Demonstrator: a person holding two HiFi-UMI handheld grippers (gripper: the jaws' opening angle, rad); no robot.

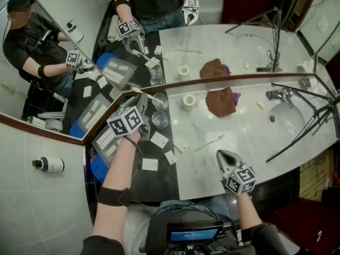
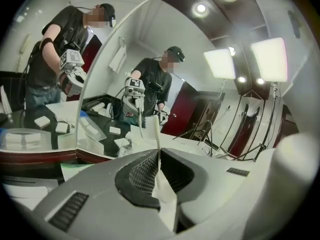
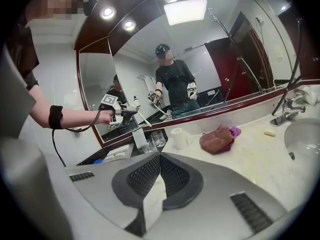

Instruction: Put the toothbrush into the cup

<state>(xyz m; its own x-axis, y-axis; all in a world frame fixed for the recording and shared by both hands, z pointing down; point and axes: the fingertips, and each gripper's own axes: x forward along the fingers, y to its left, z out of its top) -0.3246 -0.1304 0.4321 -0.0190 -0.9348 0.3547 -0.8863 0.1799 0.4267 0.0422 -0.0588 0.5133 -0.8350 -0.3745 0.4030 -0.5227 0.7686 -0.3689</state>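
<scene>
Toothbrush (image 2: 157, 134) clamped upright in the left gripper (image 2: 159, 152): the left gripper view shows the two dark ribbed pads closed on its thin white handle, the shaft rising out of the seam between them toward the mirror. In the head view that gripper (image 1: 142, 109) is raised over the dark end of the vanity, and the brush is held in the air, not inside either cup.

Nearer the person's body, the right gripper (image 3: 160, 160) holds nothing; its pads are pressed together with no gap and nothing between them. It hovers above the front edge of the marble counter (image 1: 249, 137), well apart from the left one (in the head view it sits low and to the right (image 1: 224, 157)).

Just beyond the left gripper stand two clear glass cups, one nearer (image 1: 159, 119) and one behind it (image 1: 160, 101) close to the mirror. Small white packets (image 1: 159, 139) lie scattered on the dark surface around them. Farther along the marble sit a white roll (image 1: 188, 101) and a crumpled brown cloth (image 1: 220, 101), with a thin white stick (image 1: 210, 142) lying flat in front of them. At the far right are the chrome tap (image 1: 279, 94) and the basin (image 1: 297, 122). The wall mirror (image 1: 228, 47) behind repeats the whole counter.
</scene>
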